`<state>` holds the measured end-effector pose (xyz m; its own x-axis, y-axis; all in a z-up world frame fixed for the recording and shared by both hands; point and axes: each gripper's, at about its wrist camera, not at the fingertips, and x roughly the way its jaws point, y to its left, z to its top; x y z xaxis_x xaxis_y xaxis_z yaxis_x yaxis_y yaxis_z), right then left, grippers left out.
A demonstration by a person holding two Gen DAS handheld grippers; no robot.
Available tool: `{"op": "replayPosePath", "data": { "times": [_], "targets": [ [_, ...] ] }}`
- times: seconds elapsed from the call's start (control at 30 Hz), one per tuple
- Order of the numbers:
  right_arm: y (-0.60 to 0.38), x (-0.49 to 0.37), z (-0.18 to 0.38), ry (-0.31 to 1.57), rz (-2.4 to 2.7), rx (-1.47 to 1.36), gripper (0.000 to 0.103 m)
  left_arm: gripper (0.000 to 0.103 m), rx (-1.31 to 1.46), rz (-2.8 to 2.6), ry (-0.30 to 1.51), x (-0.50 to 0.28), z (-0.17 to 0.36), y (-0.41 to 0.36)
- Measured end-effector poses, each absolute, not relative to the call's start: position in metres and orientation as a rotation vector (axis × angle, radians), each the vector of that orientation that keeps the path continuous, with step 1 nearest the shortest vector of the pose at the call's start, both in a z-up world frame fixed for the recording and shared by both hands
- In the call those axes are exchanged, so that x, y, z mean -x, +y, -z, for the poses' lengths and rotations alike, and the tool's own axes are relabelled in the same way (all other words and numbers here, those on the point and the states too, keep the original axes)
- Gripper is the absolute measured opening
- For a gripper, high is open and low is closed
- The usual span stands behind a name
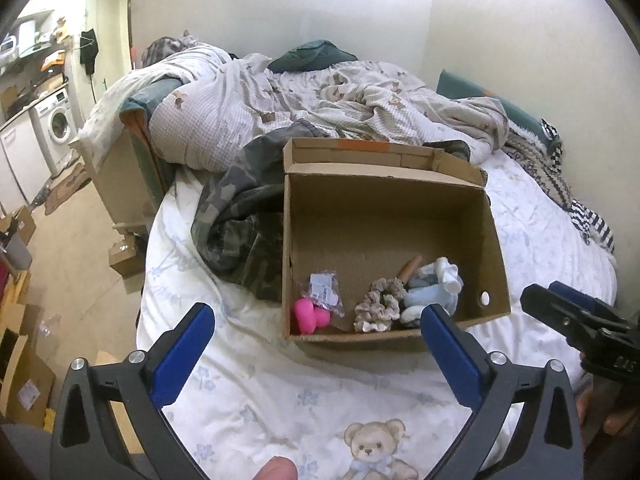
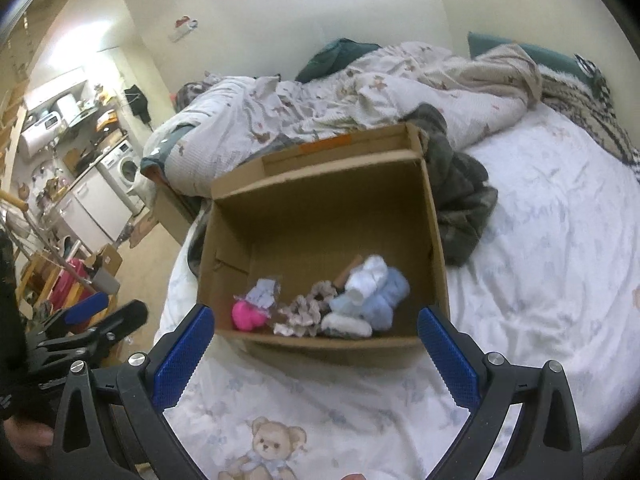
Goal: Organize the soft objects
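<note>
Soft objects already sit along the near wall of the cardboard box (image 1: 394, 216), which rests on the bed (image 1: 280, 392) just ahead of both your tools. Your left tool (image 1: 318, 334) is spread wide with nothing between its ribbed blue pads (image 1: 452, 356); your right tool (image 2: 316, 336) also stands wide open and empty, both poised short of the box rim and tilted down toward it.

No loose soft item shows on the sheet between you and the box, so judge this as a pause between placements or the end of the job. If you reach in again, come over the near wall rather than through it, since the thin corrugated card would fold under a push.

Inside, from left to right: a glossy pink piece (image 1: 310, 316) with a crinkly clear packet (image 1: 325, 291) lying against it, a ruffled beige scrunchie (image 1: 380, 304), then fluffy pale blue and white knit bundles (image 1: 434, 288), with a brown cardboard tube (image 1: 412, 266) behind them. Pinch fabric items at their bulk, not at a loose edge.

Beyond the box lie a camouflage garment (image 1: 244, 208) and a rumpled quilt (image 1: 280, 100).
</note>
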<state>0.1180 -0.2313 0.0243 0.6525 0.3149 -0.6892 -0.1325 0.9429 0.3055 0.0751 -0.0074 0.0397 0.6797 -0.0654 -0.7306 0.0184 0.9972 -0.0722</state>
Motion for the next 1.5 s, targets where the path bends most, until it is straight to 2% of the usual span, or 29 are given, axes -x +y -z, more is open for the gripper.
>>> {"op": "replayPosePath", "data": {
  "times": [1.5],
  "targets": [
    [-0.228,-0.113,-0.007,0.833,-0.183,-0.136,0.103,0.103,0.081,0.046,0.88,-0.08,-0.016,-0.011]
  ]
}}
